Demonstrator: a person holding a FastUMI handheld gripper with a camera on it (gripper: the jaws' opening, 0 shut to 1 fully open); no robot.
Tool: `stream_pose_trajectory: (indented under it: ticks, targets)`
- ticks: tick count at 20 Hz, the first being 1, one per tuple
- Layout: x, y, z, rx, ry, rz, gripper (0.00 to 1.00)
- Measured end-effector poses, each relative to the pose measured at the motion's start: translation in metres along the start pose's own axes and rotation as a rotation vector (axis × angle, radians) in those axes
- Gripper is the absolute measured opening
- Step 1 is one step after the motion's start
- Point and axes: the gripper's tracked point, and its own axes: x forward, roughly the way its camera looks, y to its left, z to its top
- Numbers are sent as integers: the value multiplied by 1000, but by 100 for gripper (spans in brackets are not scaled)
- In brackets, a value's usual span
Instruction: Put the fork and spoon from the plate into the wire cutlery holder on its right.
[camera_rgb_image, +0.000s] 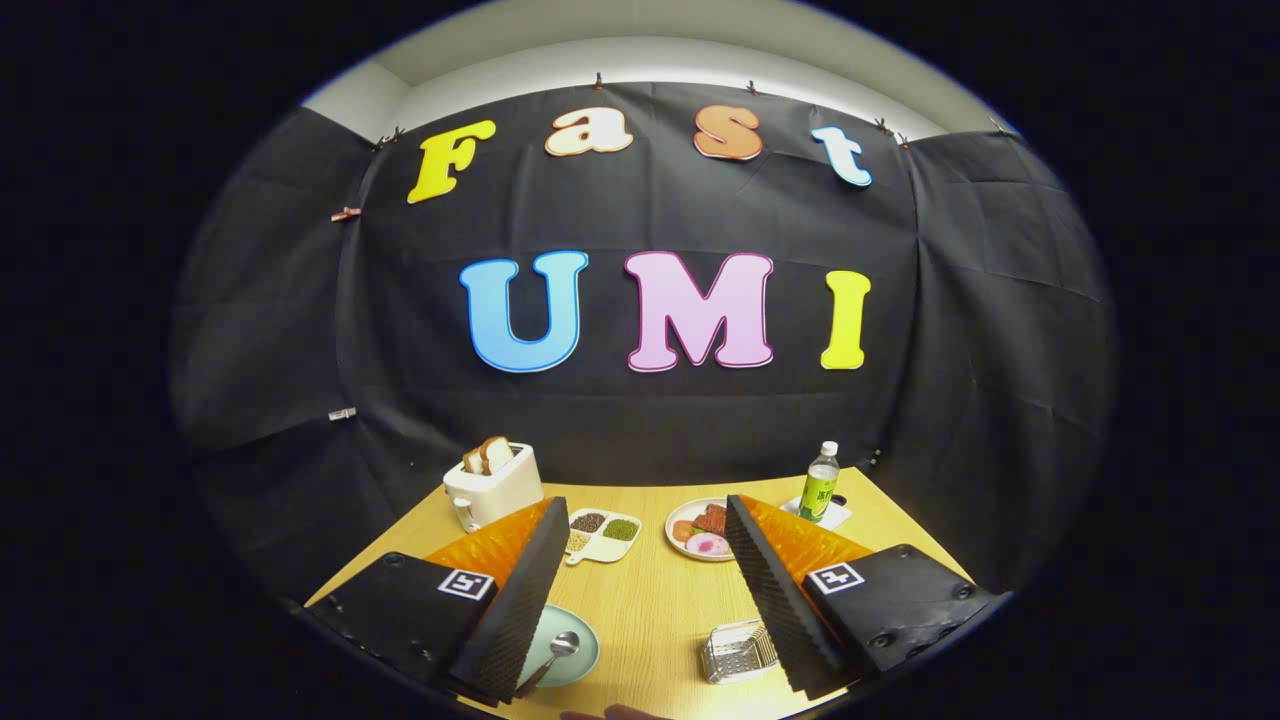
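I see table (650, 610) w/ toaster (492, 485) at 11 o'clock. Plate (580, 655) by left finger, spoon (556, 652) on it. Wire cutlery holder (738, 652) at plate's 3 o'clock. My gripper (640, 600) fingers wide apart, nothing held.

- No word or number on the tabletop (655, 610) is legible.
- The bottle (820, 480) at the tabletop's far right corner has a green label (818, 496); its print is too small to read.
- The gripper (645, 508), fingers spread wide and holding nothing, carries square coded signs: a left marker (467, 583) and a right marker (836, 577), one behind each finger.
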Motion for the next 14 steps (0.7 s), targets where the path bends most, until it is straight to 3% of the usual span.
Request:
stream_pose_trajectory:
  ticks: [8,11,14]
  targets:
    - [10,61,-90,-9,281,163,98]
    - [3,99,-139,-1,446,286,98]
    - [2,114,-193,20,603,296,98]
